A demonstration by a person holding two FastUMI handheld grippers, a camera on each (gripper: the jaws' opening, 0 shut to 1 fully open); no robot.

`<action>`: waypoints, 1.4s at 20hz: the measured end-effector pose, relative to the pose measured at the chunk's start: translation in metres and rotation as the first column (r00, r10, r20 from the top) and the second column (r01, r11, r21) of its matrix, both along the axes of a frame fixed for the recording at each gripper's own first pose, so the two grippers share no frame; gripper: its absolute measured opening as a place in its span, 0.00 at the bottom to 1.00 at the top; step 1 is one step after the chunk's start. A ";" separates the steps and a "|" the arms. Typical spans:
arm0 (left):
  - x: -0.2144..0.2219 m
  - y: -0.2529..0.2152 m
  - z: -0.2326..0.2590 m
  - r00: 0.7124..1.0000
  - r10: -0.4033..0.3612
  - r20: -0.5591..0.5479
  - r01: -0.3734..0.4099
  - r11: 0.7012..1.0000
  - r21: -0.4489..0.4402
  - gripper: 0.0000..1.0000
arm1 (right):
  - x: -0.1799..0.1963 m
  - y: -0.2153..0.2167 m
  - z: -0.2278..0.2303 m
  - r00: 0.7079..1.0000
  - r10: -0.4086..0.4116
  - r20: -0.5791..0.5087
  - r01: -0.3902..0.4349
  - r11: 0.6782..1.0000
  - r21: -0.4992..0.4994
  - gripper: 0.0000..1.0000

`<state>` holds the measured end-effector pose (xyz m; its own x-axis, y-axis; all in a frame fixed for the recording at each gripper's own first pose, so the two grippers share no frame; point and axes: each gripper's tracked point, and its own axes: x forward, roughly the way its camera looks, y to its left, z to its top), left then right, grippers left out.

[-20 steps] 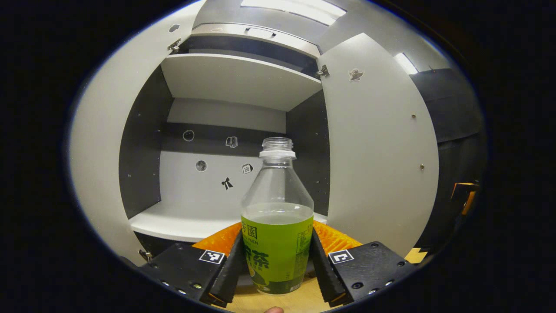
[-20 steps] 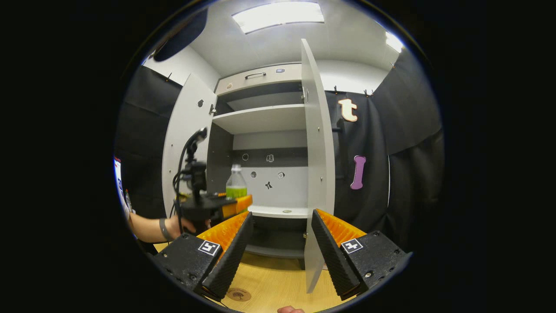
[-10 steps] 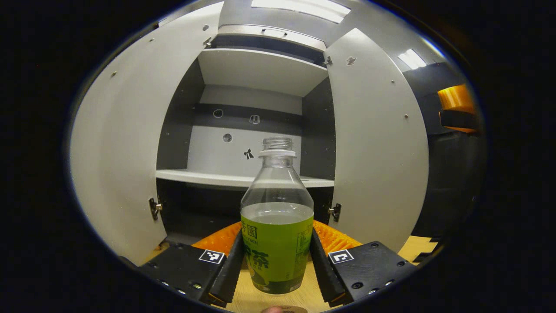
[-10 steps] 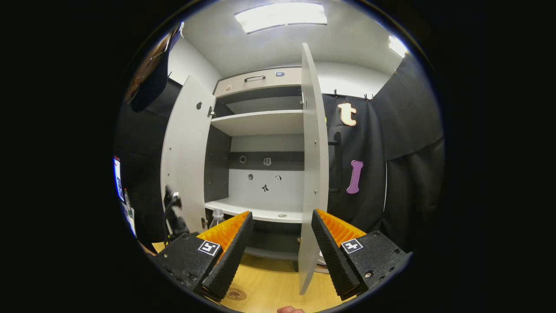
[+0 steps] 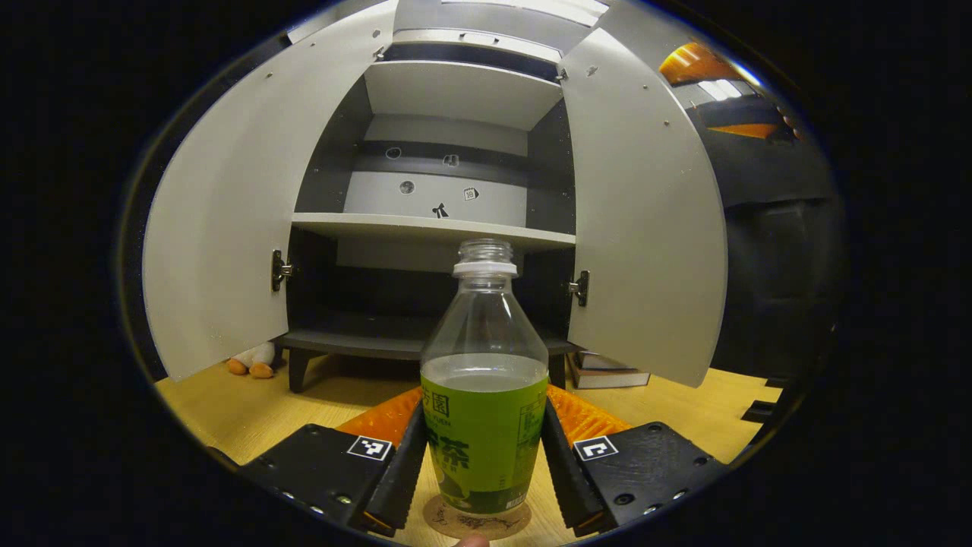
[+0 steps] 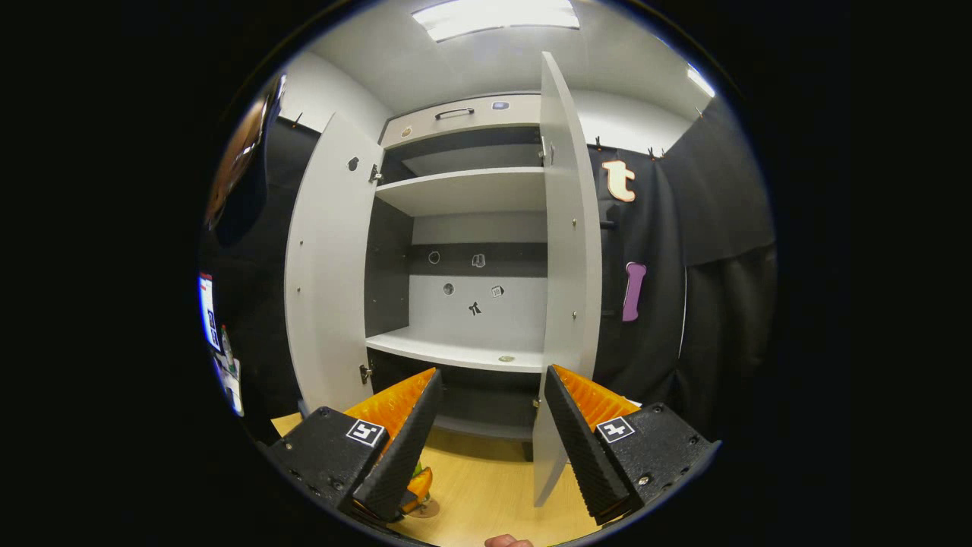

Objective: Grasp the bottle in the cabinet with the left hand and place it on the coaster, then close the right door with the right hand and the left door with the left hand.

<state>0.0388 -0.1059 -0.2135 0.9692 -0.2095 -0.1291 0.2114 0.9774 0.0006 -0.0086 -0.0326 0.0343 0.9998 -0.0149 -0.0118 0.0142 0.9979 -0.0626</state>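
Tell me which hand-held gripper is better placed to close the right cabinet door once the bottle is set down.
Right. The right hand-held gripper is open and empty, facing the right door's edge. The left hand-held gripper is shut on the bottle over the coaster.

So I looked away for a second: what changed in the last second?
The left gripper carried the bottle out of the cabinet and down to the coaster on the table. It stays shut on the bottle. The right gripper stays open, and both doors stay open.
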 end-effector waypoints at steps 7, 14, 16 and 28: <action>-0.011 0.001 -0.011 0.999 0.034 0.021 -0.035 0.998 0.044 0.72 | -0.005 -0.018 -0.009 0.997 -0.056 -0.048 0.056 0.998 -0.008 0.83; -0.017 0.003 -0.029 0.999 0.035 0.004 -0.035 0.999 0.029 0.72 | -0.002 -0.018 -0.026 0.995 -0.043 -0.086 0.045 0.999 0.022 0.84; -0.020 0.005 -0.028 0.999 0.049 0.022 -0.049 0.999 0.016 0.72 | 0.000 -0.018 -0.025 0.996 -0.036 -0.084 0.039 0.999 0.024 0.84; -0.016 0.013 -0.033 0.997 0.070 -0.023 -0.070 0.997 -0.010 0.86 | 0.006 -0.013 -0.035 0.995 -0.009 -0.102 0.014 0.999 0.044 0.84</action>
<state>0.0227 -0.0926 -0.2469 0.9785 -0.1428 -0.1489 0.1423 0.9897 -0.0139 -0.0025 -0.0453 -0.0012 0.9932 -0.0237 -0.1139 0.0216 0.9996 -0.0198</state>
